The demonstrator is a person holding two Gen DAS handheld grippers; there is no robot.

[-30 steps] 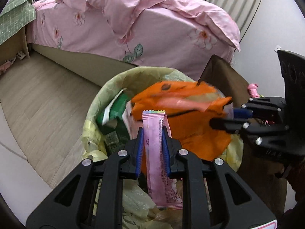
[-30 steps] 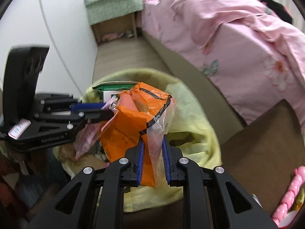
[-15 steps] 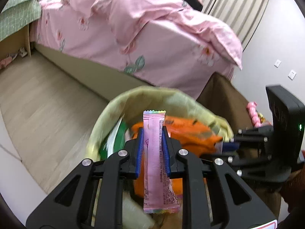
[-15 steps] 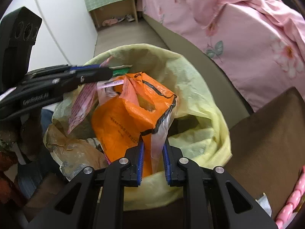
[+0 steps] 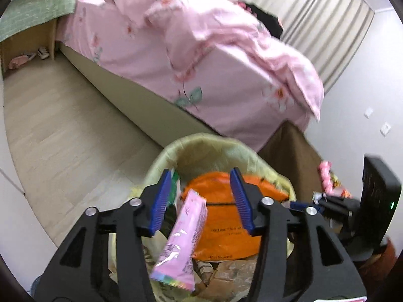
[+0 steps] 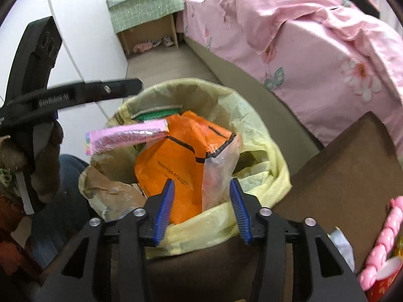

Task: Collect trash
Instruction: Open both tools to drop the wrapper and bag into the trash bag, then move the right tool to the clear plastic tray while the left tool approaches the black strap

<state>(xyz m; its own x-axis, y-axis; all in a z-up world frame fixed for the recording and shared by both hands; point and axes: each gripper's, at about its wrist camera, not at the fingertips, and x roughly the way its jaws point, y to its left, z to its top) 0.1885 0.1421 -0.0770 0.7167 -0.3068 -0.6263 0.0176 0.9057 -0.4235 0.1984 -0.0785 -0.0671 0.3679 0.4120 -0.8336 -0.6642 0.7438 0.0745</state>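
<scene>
A bin lined with a yellow bag (image 5: 201,146) (image 6: 254,136) sits below both grippers, stuffed with trash. My left gripper (image 5: 200,173) (image 6: 136,86) hangs above it with its jaws opening. A pink wrapper (image 5: 181,239) (image 6: 126,137) is loose between and below them, tilted, touching neither pad. My right gripper (image 6: 202,183) (image 5: 317,198) is at the bin's near rim, jaws opening. An orange plastic bag (image 6: 176,163) (image 5: 221,226) with a clear flap (image 6: 219,171) rests in the bin; the flap stands between the right pads without being pressed.
A bed with a pink floral quilt (image 5: 201,58) (image 6: 314,37) runs behind the bin. A brown surface (image 6: 340,176) lies to the right, with a pink twisted object (image 6: 382,246) and a red cup (image 6: 385,279). A nightstand under green cloth (image 6: 146,5) stands farther back. Pale wood floor (image 5: 63,125) lies left.
Both grippers went from shut to open. The pink wrapper left the left pads and tips downward. The orange bag's flap was let go. The left gripper rose.
</scene>
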